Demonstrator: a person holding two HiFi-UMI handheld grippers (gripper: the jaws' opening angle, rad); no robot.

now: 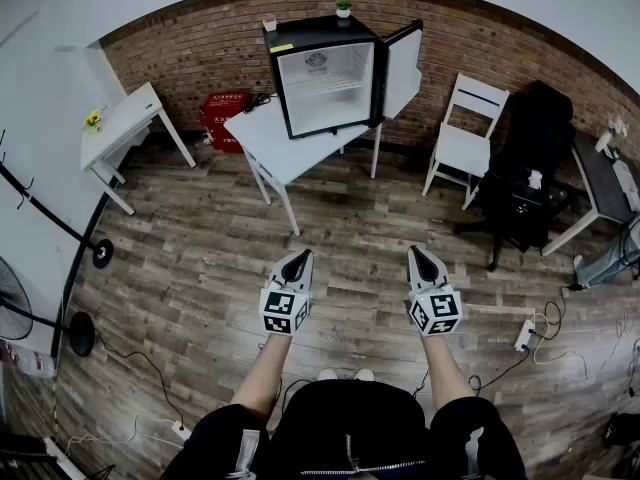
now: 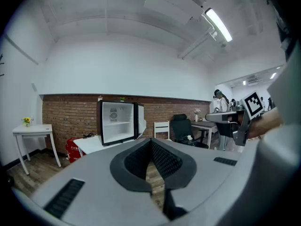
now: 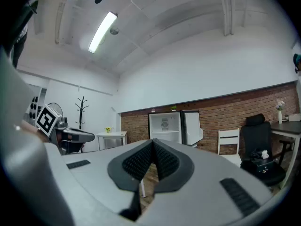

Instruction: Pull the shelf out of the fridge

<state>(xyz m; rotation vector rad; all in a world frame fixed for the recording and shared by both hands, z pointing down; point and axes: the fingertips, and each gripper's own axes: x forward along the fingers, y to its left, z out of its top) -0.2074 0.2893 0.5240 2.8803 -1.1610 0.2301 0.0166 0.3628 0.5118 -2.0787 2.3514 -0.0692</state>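
From the head view I see both tools held out over the wood floor (image 1: 200, 258), side by side and apart: left tongs (image 1: 298, 257) and right tongs (image 1: 415, 254), each with its jaws pressed together and nothing between them. Their own cameras confirm it, the ribbed pads meeting in a closed seam with only floor showing below.

The fridge (image 1: 325, 73) stands well ahead of both tongs on a white table (image 1: 265, 133), its door (image 1: 403, 68) swung open towards the right tongs' side. Inside the white cavity the shelf (image 1: 325, 84) sits at about mid-height, fully in; neither tool is near it. A small potted plant (image 1: 343, 8) is on the fridge's top.

Only the head view shows the red crate (image 1: 225, 113) beyond the left tongs, beside the table; I cannot tell what it holds. It also shows a white chair (image 1: 465, 138) and a black office chair (image 1: 530, 148) beyond the right tongs.

The gripper views add the ceiling and its strip lamp (image 2: 218, 25), and the right one picks up a coat stand (image 3: 83, 109) past the left tongs.
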